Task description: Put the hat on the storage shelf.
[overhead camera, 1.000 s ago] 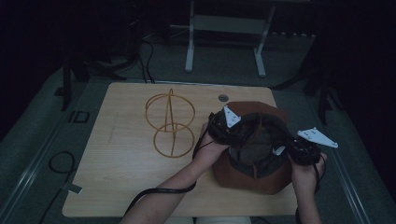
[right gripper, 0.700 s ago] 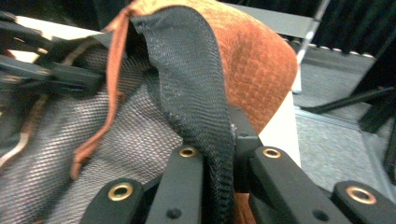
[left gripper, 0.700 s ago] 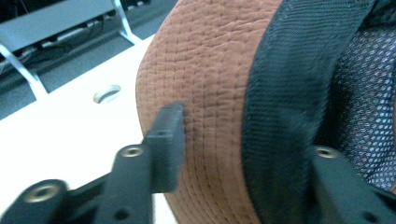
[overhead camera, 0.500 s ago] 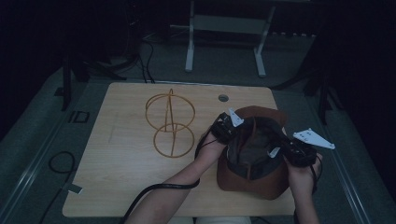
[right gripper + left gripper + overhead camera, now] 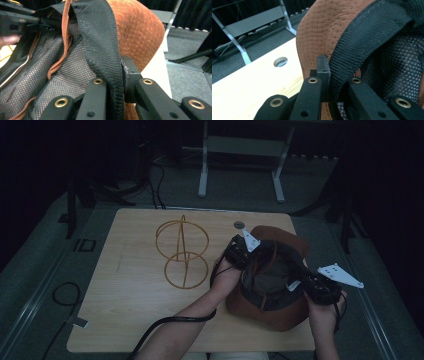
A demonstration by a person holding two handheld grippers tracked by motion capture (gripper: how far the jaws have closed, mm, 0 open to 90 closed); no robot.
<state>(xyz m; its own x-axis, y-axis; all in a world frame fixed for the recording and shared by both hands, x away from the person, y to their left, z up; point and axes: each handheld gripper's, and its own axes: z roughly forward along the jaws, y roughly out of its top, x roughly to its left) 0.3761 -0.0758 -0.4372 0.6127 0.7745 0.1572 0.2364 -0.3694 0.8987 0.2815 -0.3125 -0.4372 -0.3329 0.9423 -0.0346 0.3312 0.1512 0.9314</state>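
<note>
A brown quilted hat (image 5: pixel 272 312) lies crown-down at the table's right, its black mesh lining facing up. My left gripper (image 5: pixel 241 254) is shut on the hat's left rim. In the left gripper view my left gripper (image 5: pixel 332 75) pinches the black sweatband (image 5: pixel 362 37) against the brown brim (image 5: pixel 317 30). My right gripper (image 5: pixel 306 287) holds the opposite rim. Its jaws have just been opening a little, but in the right gripper view my right gripper (image 5: pixel 113 77) still has its pads pressed on the sweatband (image 5: pixel 100 37) between them. A brown cord (image 5: pixel 63 47) runs across the lining.
A golden wire hat stand (image 5: pixel 182 252) stands on the wooden table (image 5: pixel 130 285) left of the hat. A round hole (image 5: pixel 239 225) sits near the far edge. A metal frame (image 5: pixel 240 150) stands on the floor beyond, and a cable (image 5: pixel 60 295) loops at the left.
The left gripper has closed onto the hat's left rim. The hat has shifted slightly between the two grippers. Both hands have stayed about where they were.
</note>
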